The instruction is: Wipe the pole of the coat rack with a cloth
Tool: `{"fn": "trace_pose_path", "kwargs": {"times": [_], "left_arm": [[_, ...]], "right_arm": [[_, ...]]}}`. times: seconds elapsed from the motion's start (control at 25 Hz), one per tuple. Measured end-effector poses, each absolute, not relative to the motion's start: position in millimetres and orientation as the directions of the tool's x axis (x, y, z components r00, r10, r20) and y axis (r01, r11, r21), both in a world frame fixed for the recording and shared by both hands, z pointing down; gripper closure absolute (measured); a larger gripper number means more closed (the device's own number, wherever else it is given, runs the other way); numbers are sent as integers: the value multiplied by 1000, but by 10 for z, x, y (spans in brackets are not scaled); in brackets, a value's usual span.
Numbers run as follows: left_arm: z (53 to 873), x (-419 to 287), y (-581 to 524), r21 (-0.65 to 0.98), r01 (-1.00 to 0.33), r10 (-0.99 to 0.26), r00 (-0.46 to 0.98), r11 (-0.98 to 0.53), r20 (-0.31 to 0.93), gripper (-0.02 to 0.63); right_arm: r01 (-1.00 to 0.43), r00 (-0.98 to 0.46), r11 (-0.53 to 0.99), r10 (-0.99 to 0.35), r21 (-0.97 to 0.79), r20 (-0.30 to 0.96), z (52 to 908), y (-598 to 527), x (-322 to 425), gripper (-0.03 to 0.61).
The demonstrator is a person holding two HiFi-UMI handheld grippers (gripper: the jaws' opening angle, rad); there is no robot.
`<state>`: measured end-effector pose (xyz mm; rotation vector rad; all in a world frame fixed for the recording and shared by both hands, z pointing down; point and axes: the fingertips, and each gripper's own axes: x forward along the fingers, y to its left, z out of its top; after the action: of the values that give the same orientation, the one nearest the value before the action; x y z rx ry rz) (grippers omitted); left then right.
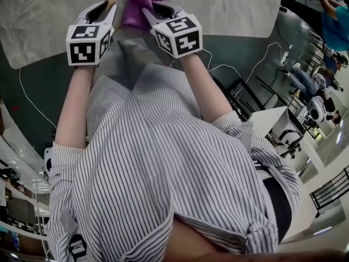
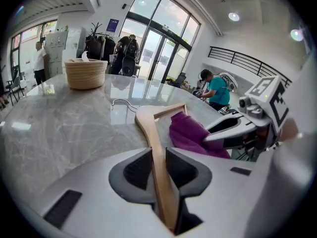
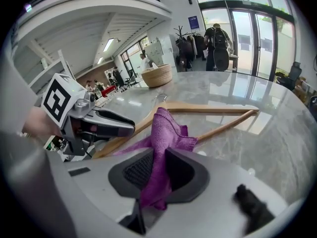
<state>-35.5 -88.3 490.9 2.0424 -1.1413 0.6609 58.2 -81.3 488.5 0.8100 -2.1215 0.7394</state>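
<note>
My left gripper (image 2: 158, 170) is shut on one arm of a light wooden clothes hanger (image 2: 152, 128), which reaches out over the marble table (image 2: 54, 128). The hanger (image 3: 213, 109) also shows in the right gripper view, with its bar and metal hook toward the far side. My right gripper (image 3: 156, 170) is shut on a purple cloth (image 3: 163, 133) that stands bunched up against the hanger's near arm. In the head view both grippers, left (image 1: 103, 7) and right (image 1: 158, 10), sit side by side at the table's edge, the purple cloth (image 1: 136, 4) between them.
A woven basket (image 2: 86, 72) stands far back on the table. Beyond it a coat stand (image 3: 181, 38) hung with dark garments and several people stand by the glass doors. Cables cross the dark floor (image 1: 32, 86) below the table edge.
</note>
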Motion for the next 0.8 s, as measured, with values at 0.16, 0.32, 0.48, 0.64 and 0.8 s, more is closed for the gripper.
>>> {"fn": "trace_pose_path", "kwargs": {"times": [0.16,0.32,0.48,0.64,0.8], "left_arm": [[4896,-333,-874,380,-842,-482,533,-383,696,523],[4904,-341,-843,369,-831,-462,542,-416,702,523],[4890,-330,-805,382,-811,-435,567,-443,699,523],[4897,-338,-762,375,-798,-410,575,-471,708,526],[4886,-348,-744,364,-796,-409,574,-484,710,526]], "right_arm": [[-726,-540,639,-303,-253,785,4885,-762,559,500],[-723,-545,640,-297,-261,784,4881,-678,494,500],[-718,-554,641,-290,-271,780,4867,-593,433,500],[-714,-563,640,-283,-285,776,4858,-500,365,500],[-712,-570,638,-280,-295,772,4848,-430,309,500]]}}
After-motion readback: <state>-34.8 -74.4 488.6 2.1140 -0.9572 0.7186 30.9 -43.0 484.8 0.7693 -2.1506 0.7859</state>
